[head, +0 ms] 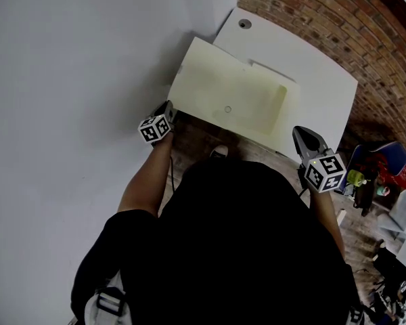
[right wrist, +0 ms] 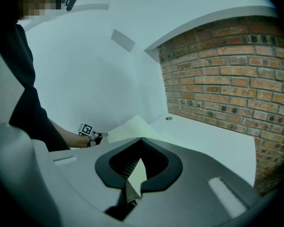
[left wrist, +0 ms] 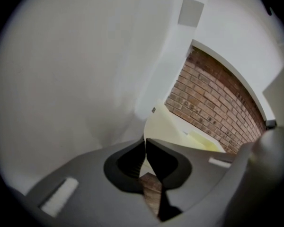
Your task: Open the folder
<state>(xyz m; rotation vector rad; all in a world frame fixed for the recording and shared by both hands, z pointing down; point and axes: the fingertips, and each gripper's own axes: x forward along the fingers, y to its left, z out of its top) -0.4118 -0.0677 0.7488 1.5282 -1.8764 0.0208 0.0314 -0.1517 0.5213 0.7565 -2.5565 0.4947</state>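
Note:
A pale yellow folder (head: 230, 100) lies closed and flat on the white table (head: 311, 73), near its front edge, with a small round snap (head: 228, 110) on the cover. My left gripper (head: 170, 110) is shut, its tips at the folder's near left corner. The frames do not show whether they pinch the cover. The left gripper view shows the joined tips (left wrist: 145, 140) with the folder (left wrist: 173, 129) just beyond. My right gripper (head: 299, 134) hovers shut off the table's near right edge, holding nothing. In its view (right wrist: 141, 139) the folder (right wrist: 132, 126) and left gripper (right wrist: 103, 135) lie ahead.
A brick wall (head: 325, 12) runs behind the table and a white wall (head: 68, 59) stands at the left. The table has a cable hole (head: 245, 24) at its far corner. Bags and clutter (head: 375, 175) sit on the floor at the right. The person's shoe (head: 218, 152) shows below the table edge.

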